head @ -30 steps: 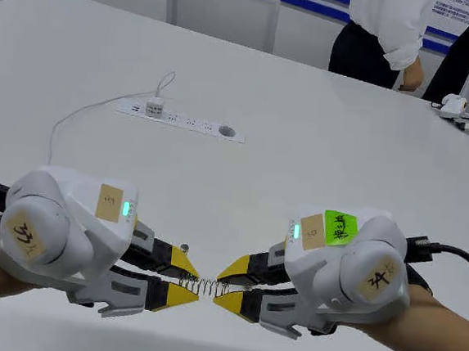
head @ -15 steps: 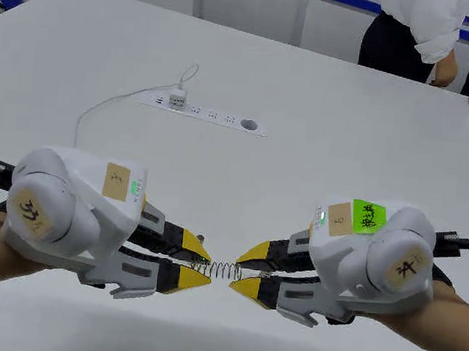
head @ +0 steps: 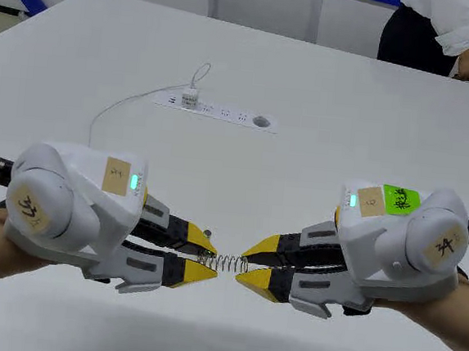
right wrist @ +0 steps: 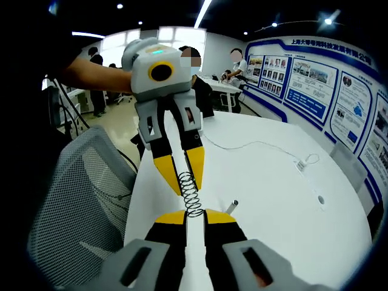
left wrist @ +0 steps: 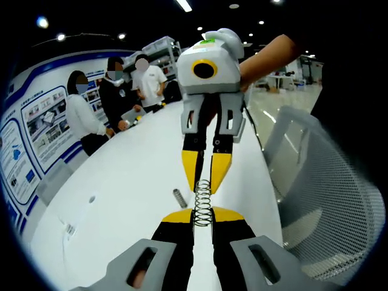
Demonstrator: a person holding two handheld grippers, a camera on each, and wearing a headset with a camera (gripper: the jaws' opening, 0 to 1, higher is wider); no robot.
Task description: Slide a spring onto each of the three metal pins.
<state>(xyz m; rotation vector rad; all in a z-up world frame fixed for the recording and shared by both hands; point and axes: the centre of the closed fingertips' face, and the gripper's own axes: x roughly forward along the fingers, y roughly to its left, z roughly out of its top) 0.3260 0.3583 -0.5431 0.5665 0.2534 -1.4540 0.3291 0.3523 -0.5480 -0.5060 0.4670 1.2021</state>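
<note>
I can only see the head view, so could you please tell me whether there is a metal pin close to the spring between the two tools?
Observer: Yes. The left gripper view shows a short metal pin on the white table, beside the spring and apart from it.
Operator: Thank you. Do the spring's ends actually sit inside the jaws?
Observer: In the right gripper view its near coils lie between the right tool's yellow tips, and its far coils lie between the left tool's.
Operator: Is anything at the near table edge?
Observer: A grey mesh chair stands beside that edge.
</note>
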